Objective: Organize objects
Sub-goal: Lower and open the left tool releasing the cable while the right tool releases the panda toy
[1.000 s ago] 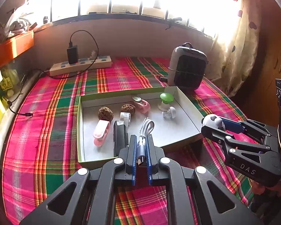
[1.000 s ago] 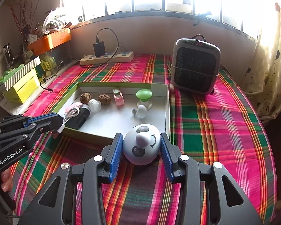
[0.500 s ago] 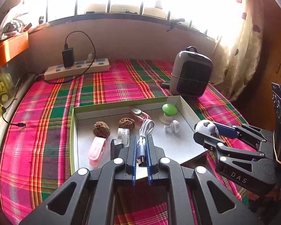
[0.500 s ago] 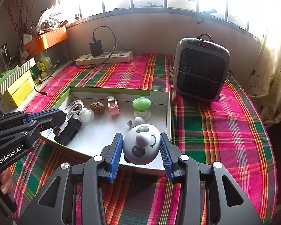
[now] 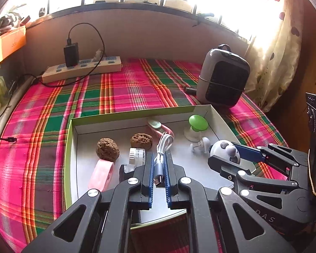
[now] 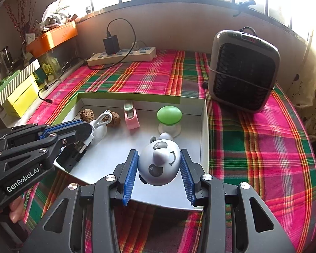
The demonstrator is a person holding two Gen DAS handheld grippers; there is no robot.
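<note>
A shallow white tray with green rim [image 5: 137, 115] [image 6: 128, 95] lies on the plaid cloth. My left gripper [image 5: 159, 164] [image 6: 88, 129] is shut on a coiled white USB cable [image 5: 163, 145] [image 6: 99, 119] above the tray's front left. My right gripper [image 6: 159, 164] [image 5: 223, 152] is shut on a white panda toy [image 6: 160, 162] [image 5: 224, 148] above the tray's front right. In the tray lie two brown walnuts [image 5: 107, 149] [image 5: 141, 140], a pink clip [image 5: 100, 174], a pink tape holder [image 6: 131, 117], a green mushroom toy [image 6: 169, 118] and a black object [image 6: 71, 158].
A grey heater [image 6: 243, 69] [image 5: 223, 82] stands behind the tray on the right. A power strip with a black charger [image 6: 122, 54] [image 5: 82, 68] lies at the back wall. Boxes [image 6: 19, 90] and an orange tray [image 6: 52, 35] sit on the left ledge. A curtain [image 5: 280, 48] hangs at the right.
Both grippers have moved forward over the tray with their loads; the cable and the panda toy now hang above the tray floor instead of before its front edge.
</note>
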